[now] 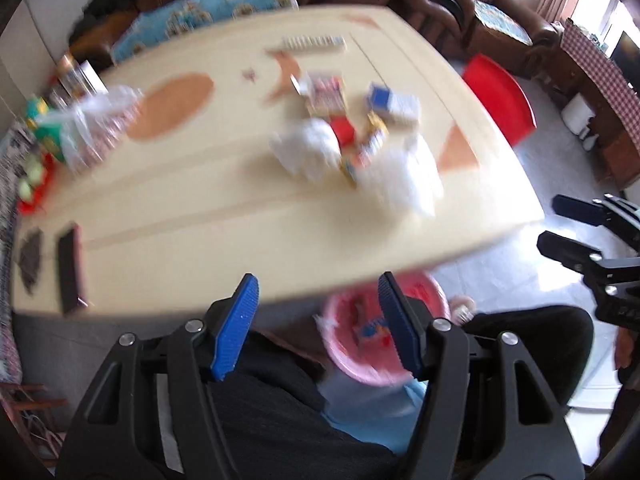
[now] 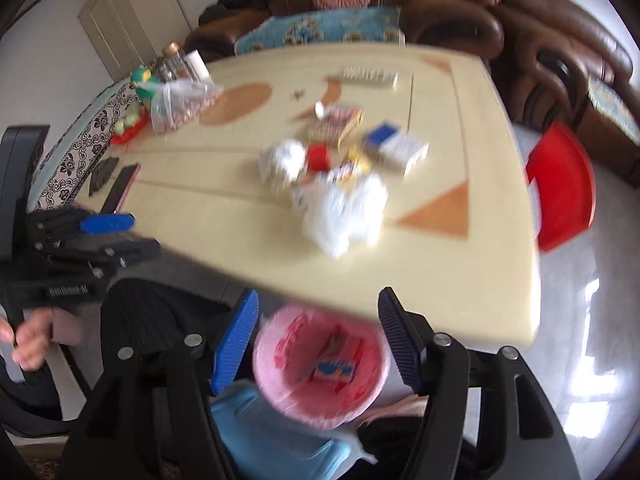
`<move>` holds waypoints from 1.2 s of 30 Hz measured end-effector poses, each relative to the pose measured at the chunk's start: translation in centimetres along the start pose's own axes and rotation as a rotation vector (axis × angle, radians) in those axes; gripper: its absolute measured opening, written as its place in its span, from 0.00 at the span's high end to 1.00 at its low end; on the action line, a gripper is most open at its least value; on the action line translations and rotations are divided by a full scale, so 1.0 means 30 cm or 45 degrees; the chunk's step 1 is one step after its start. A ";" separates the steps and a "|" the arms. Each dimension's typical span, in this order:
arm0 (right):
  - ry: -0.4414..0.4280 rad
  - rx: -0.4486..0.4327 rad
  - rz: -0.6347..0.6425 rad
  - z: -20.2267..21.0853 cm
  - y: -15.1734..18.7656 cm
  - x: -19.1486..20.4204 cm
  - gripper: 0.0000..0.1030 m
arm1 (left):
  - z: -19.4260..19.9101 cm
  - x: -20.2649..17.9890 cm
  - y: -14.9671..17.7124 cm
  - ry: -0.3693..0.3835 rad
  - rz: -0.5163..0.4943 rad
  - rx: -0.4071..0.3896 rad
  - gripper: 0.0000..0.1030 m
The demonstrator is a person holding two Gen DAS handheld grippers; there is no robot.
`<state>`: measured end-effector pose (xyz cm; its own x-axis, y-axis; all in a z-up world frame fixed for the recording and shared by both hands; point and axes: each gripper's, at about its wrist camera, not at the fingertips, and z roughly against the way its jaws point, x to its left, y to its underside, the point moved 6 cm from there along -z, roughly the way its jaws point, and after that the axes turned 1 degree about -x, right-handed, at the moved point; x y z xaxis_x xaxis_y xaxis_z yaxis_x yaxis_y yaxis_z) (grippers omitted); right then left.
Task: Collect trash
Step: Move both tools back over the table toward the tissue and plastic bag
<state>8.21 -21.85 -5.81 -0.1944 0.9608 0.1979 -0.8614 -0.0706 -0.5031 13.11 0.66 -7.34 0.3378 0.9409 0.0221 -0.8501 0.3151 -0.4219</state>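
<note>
A heap of trash lies mid-table: crumpled white tissues point(image 1: 308, 148) point(image 2: 344, 208), a red cap point(image 1: 343, 131) point(image 2: 318, 158), a blue-and-white carton point(image 1: 394, 106) point(image 2: 396, 148) and a printed box point(image 1: 326, 94) point(image 2: 336, 124). A pink bin point(image 1: 360, 340) point(image 2: 320, 364) with a wrapper inside sits below the table's near edge. My left gripper point(image 1: 318, 322) is open and empty above the bin. My right gripper point(image 2: 318, 336) is open and empty over the bin. Both views are motion-blurred.
The cream table point(image 1: 180, 232) point(image 2: 460, 280) holds a plastic bag point(image 1: 96, 128) point(image 2: 180, 104), jars and a dark phone point(image 1: 72, 268) point(image 2: 120, 188) at left. A red stool point(image 1: 500, 100) point(image 2: 564, 188) stands at right; a brown sofa point(image 2: 520, 40) behind.
</note>
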 end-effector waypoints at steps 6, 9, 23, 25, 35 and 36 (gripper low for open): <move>0.028 -0.050 0.039 0.068 -0.167 -0.047 0.40 | 0.065 0.010 -0.125 -0.004 -0.042 0.001 0.39; 0.041 -0.047 0.035 0.061 -0.240 -0.072 0.40 | 0.055 0.014 -0.176 -0.033 -0.044 0.019 0.39; -0.013 0.120 0.090 -0.222 -0.326 -0.101 0.40 | -0.265 0.052 -0.313 0.025 0.032 0.249 0.39; -0.021 0.154 0.103 -0.268 -0.317 -0.099 0.40 | -0.312 0.044 -0.329 0.031 0.030 0.278 0.39; -0.047 0.303 0.188 -0.472 -0.254 -0.066 0.40 | -0.478 -0.002 -0.366 0.051 0.020 0.375 0.39; -0.045 0.318 0.200 -0.490 -0.245 -0.062 0.40 | -0.497 -0.006 -0.366 0.050 0.016 0.387 0.39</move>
<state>21.80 -19.16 -14.85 -0.3471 0.9231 0.1654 -0.9073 -0.2859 -0.3084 28.41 -4.81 -16.23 0.3367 0.9414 -0.0192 -0.9343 0.3315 -0.1312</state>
